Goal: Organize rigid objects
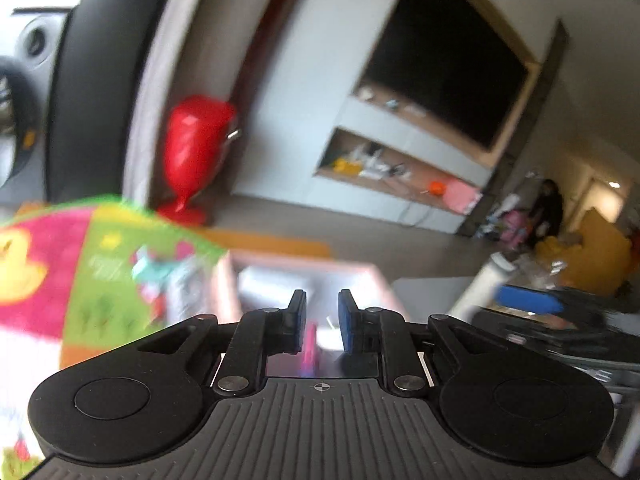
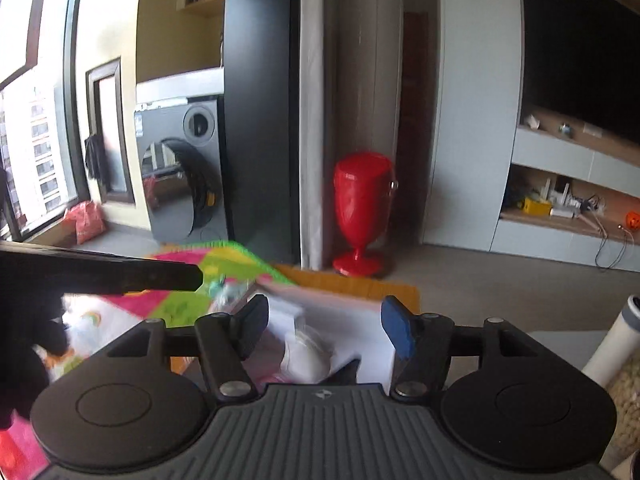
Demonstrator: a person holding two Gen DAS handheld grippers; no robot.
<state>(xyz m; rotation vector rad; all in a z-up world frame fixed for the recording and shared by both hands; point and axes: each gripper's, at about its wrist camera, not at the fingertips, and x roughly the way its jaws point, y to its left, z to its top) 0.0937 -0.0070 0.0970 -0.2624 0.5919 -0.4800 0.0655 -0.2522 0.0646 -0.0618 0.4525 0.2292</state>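
Note:
My left gripper (image 1: pixel 321 322) is nearly shut, its jaws a narrow gap apart, with a thin pink stick-like object (image 1: pixel 310 346) showing blurred in the gap; whether it is gripped I cannot tell. It hovers above an open cardboard box (image 1: pixel 304 276) with pale contents. My right gripper (image 2: pixel 323 326) is open and empty, above the same box (image 2: pixel 352 292), where white items (image 2: pixel 306 354) lie blurred between the fingers.
A colourful play mat (image 1: pixel 92 264) lies left of the box; it also shows in the right wrist view (image 2: pixel 180 280). A red goblet-shaped bin (image 2: pixel 362 208) stands by the wall. A white cylinder (image 2: pixel 612 344) rises at right. A dark bar (image 2: pixel 100 274) crosses left.

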